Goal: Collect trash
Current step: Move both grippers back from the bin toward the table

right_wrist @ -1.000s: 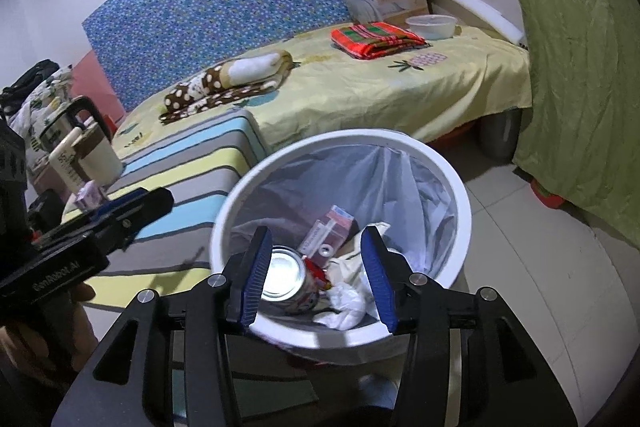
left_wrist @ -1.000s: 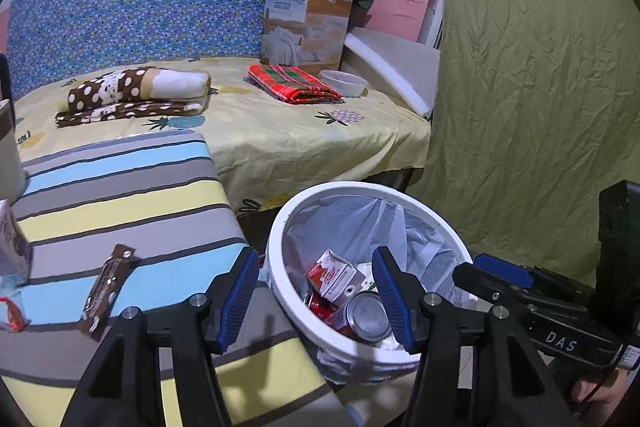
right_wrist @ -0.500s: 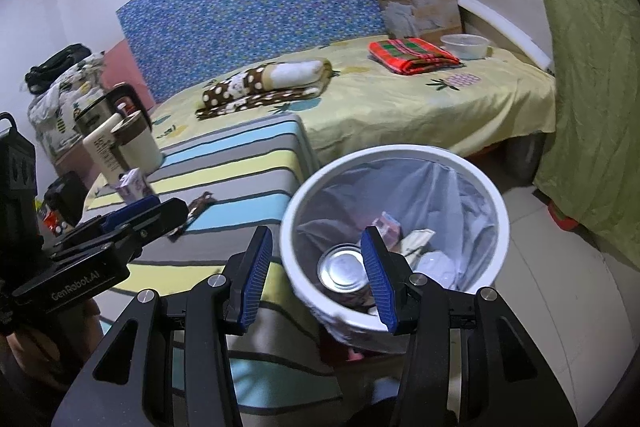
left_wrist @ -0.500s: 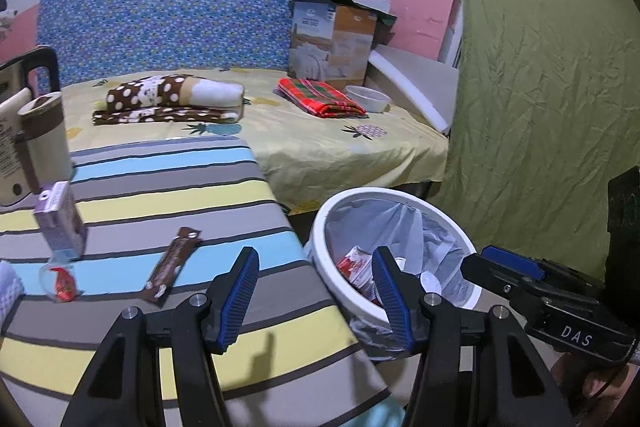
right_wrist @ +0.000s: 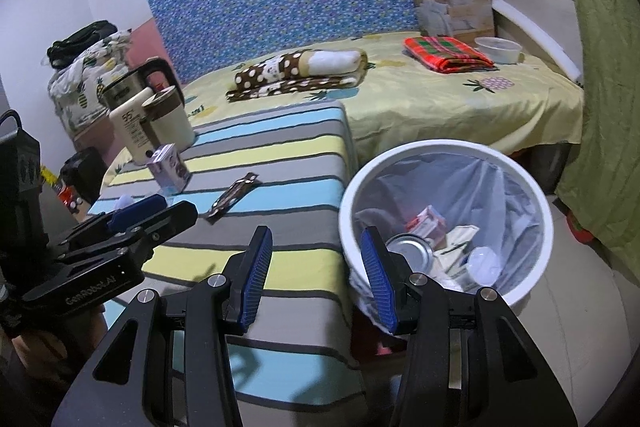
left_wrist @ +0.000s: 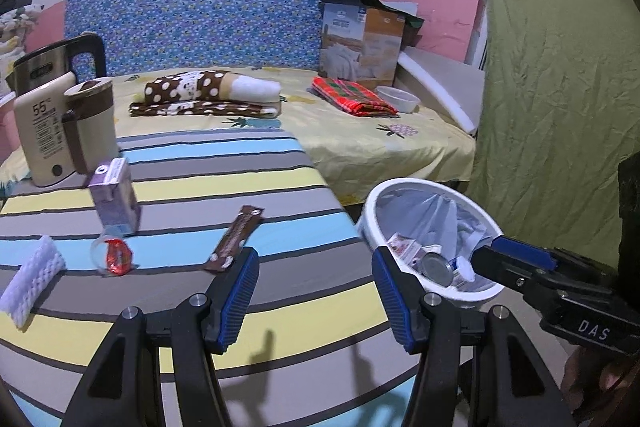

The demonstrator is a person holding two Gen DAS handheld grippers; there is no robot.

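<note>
A white bin (left_wrist: 400,187) with a plastic liner stands on the floor right of the striped table (left_wrist: 200,307); it holds a can (right_wrist: 412,253), a carton and paper. It also shows in the right wrist view (right_wrist: 520,179). On the table lie a brown snack wrapper (left_wrist: 236,239), a purple carton (left_wrist: 114,195), a small red-lidded cup (left_wrist: 114,255) and white foam netting (left_wrist: 32,277). My left gripper (left_wrist: 316,297) is open and empty above the table's right edge. My right gripper (right_wrist: 316,277) is open and empty between table and bin.
A cream kettle (left_wrist: 64,131) and a steel kettle (left_wrist: 48,67) stand at the table's far left. Behind is a bed (left_wrist: 360,139) with folded blankets, a bowl and a cardboard box. A green curtain (left_wrist: 560,87) hangs at right.
Both grippers have pulled back and swung left from over the bin toward the table. The table's litter has come into view. Both stay open and empty.
</note>
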